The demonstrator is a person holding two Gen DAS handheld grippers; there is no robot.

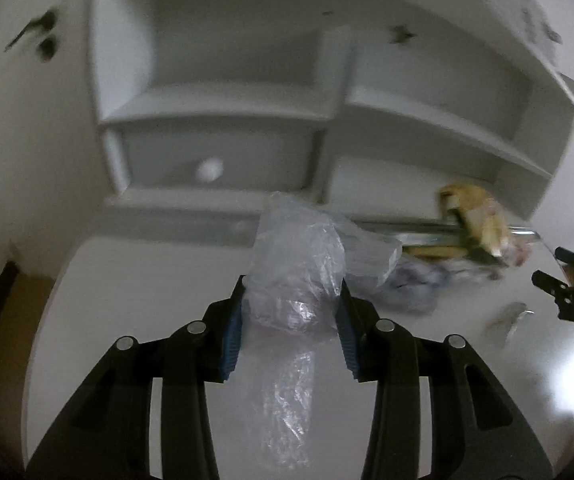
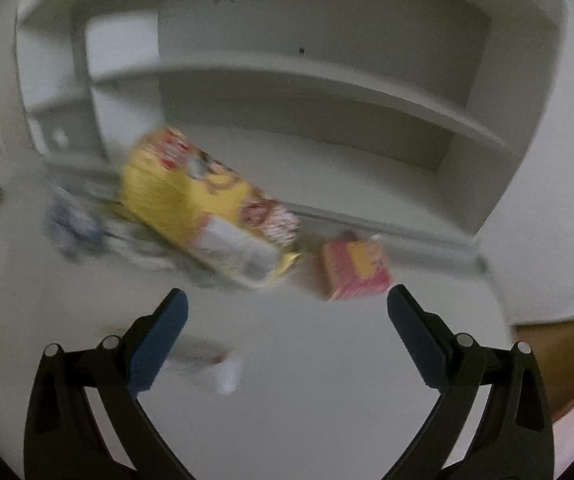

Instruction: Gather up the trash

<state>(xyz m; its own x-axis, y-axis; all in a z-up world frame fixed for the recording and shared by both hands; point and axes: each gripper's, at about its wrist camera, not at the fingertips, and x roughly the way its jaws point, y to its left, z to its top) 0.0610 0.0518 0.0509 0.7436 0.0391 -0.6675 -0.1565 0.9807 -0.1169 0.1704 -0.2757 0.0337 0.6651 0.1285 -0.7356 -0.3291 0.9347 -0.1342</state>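
A white desk stands below white wall shelves. The left gripper, angled downward, is clamped on a crumpled clear plastic bag. The right gripper, also tilted down, has its jaws apart and holds nothing. A yellow snack packet lies at its eleven o'clock and a pink-and-yellow wrapper at one o'clock. The print on both is too blurred to read.

Left tool clamped on clear plastic bag over white counter; yellow wrapper blurred right of bag, shelf unit behind.
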